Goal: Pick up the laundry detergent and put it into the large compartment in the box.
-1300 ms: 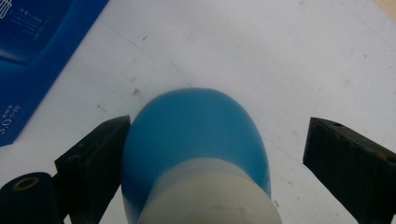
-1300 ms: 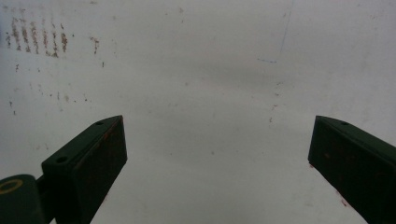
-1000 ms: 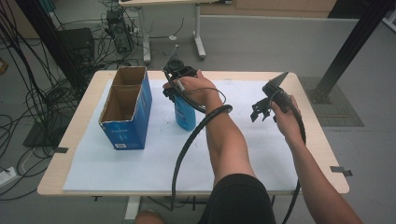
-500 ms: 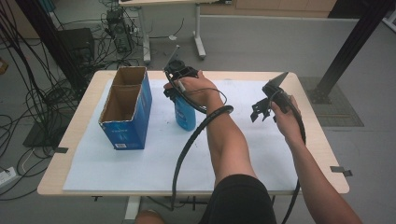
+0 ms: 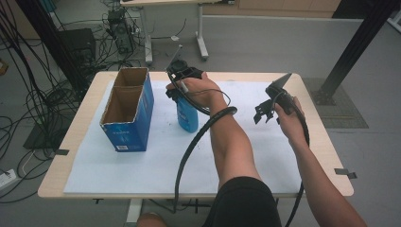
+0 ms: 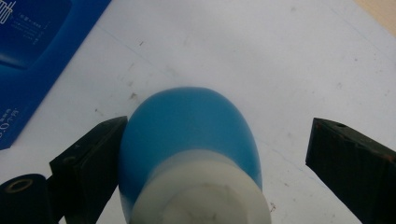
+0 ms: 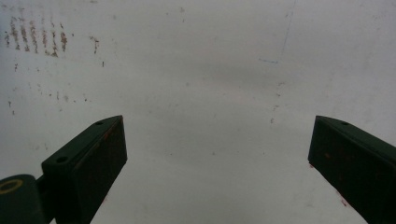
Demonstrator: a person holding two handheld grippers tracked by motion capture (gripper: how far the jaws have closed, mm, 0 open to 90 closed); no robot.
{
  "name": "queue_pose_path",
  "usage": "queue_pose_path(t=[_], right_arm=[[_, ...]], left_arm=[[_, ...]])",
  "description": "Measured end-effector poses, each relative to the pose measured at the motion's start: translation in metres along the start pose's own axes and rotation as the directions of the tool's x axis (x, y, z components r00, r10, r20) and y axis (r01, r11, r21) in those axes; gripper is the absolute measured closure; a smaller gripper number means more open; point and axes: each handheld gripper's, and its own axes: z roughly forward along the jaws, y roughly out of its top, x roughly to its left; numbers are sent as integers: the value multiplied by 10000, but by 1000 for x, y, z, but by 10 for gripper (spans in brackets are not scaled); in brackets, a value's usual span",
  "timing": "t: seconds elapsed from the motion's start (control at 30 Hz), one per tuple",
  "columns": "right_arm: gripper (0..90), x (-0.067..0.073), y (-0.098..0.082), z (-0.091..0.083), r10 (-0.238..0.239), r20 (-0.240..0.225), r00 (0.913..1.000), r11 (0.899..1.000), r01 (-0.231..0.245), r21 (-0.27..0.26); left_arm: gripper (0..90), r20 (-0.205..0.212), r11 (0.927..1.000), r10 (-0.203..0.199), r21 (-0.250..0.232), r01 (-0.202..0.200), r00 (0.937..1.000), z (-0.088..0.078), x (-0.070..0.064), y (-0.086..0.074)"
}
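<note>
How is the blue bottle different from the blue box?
The blue bottle is rounded with a white cap, while the blue box has flat sides and an open top showing brown cardboard inside. The bottle sits between the left gripper's open jaws; the box stands alone beside it. The box looks bigger than the bottle. Both are blue and stand on the white sheet.

We saw a wooden table covered by a white sheet on a grey floor. Beyond its far edge stood the legs of another table. Black cables sprawled along the left edge beside a dark box. A black post rose past the far right corner.
</note>
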Motion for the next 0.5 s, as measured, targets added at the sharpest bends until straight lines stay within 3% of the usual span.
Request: queue_pose_path(t=[0.5], right_arm=[[44,0,0,0,-34,-25,10000,10000,33,-24]], left_arm=[[80,-37,9998,181,-42,-181,9998,-2,-3,-1]])
